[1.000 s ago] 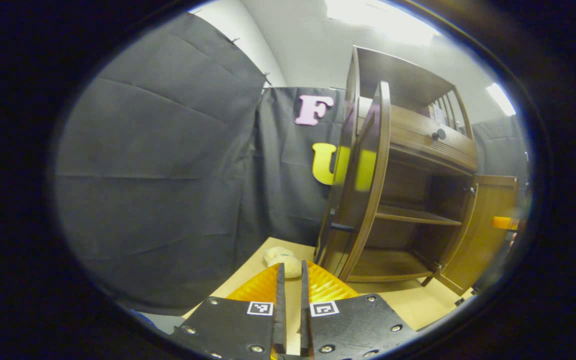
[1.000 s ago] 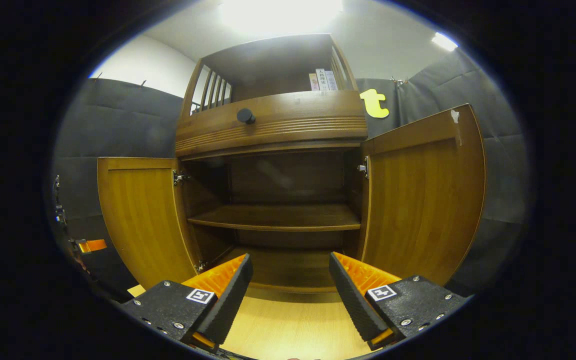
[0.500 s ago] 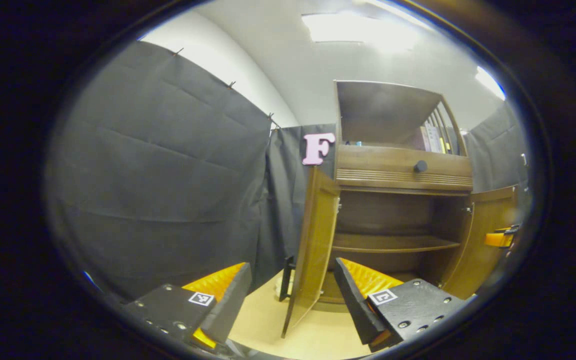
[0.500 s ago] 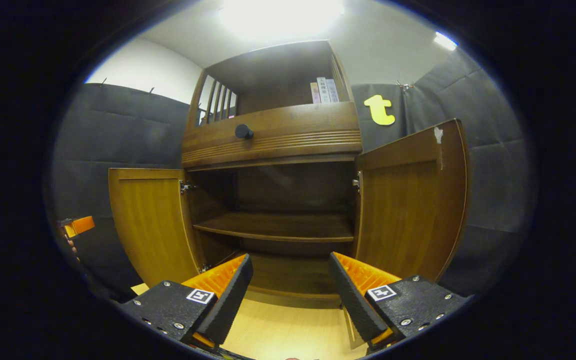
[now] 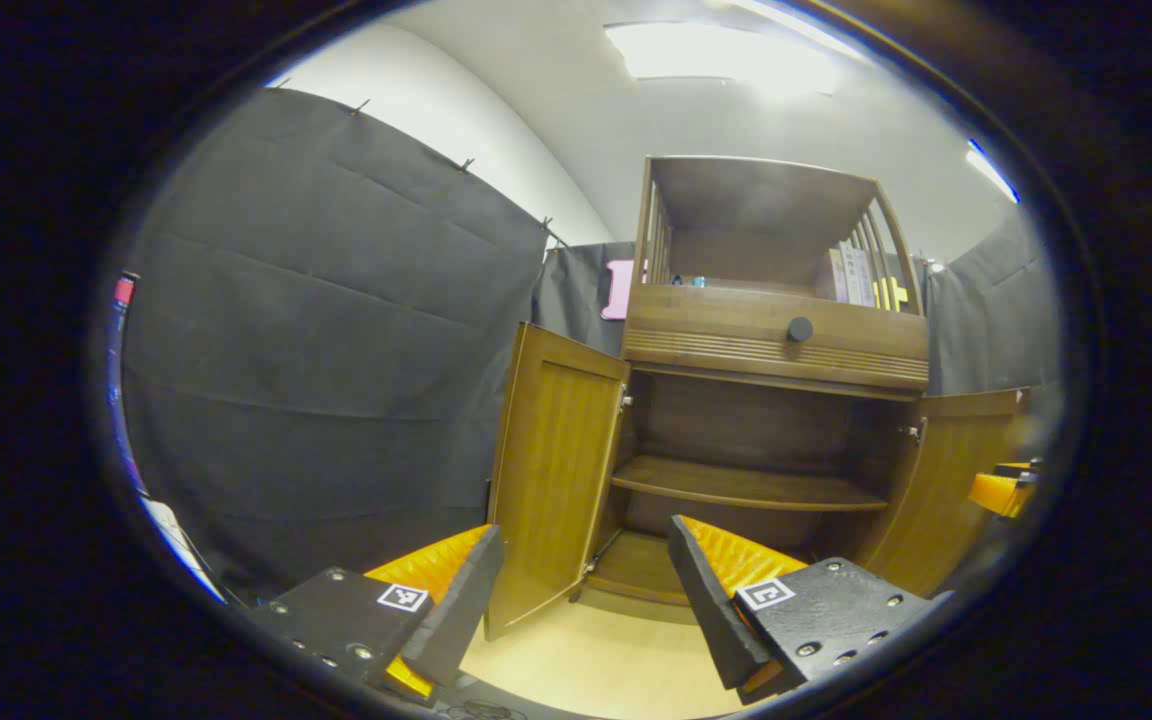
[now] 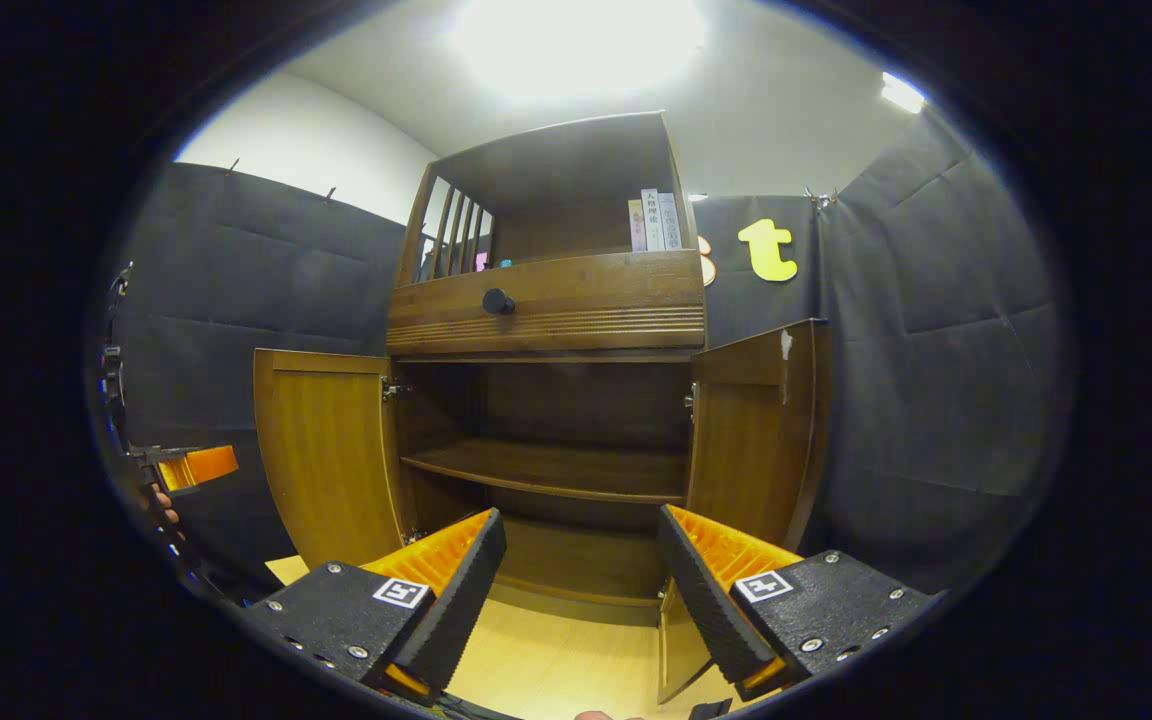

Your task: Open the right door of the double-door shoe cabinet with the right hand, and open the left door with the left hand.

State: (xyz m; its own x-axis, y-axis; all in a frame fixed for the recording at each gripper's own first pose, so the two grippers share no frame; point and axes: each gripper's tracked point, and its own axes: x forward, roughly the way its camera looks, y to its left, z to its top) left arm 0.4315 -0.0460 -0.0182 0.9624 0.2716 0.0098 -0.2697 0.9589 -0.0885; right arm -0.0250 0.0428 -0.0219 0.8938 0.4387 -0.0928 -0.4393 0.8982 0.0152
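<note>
The brown wooden shoe cabinet (image 5: 776, 345) (image 6: 546, 300) stands ahead with both doors swung wide. In the left gripper view its left door (image 5: 551, 470) hangs open just beyond my left gripper (image 5: 581, 590), which is open and holds nothing; the right door (image 5: 946, 480) stands open at the far right. In the right gripper view the right door (image 6: 751, 430) and left door (image 6: 326, 450) flank the bare inner shelf (image 6: 546, 470). My right gripper (image 6: 576, 580) is open and holds nothing, back from the cabinet. The left gripper (image 6: 191, 468) appears at that view's left edge.
The cabinet stands on a light wooden floor (image 6: 556, 665) (image 5: 596, 665). A drawer with a dark round knob (image 6: 496, 300) sits above the doors, with books (image 6: 654, 220) on the top shelf. Black cloth walls (image 5: 316, 380) close in on both sides.
My left gripper went from shut to open and drew back from the left door, which now stands wide. My right gripper has backed away from the cabinet, staying open.
</note>
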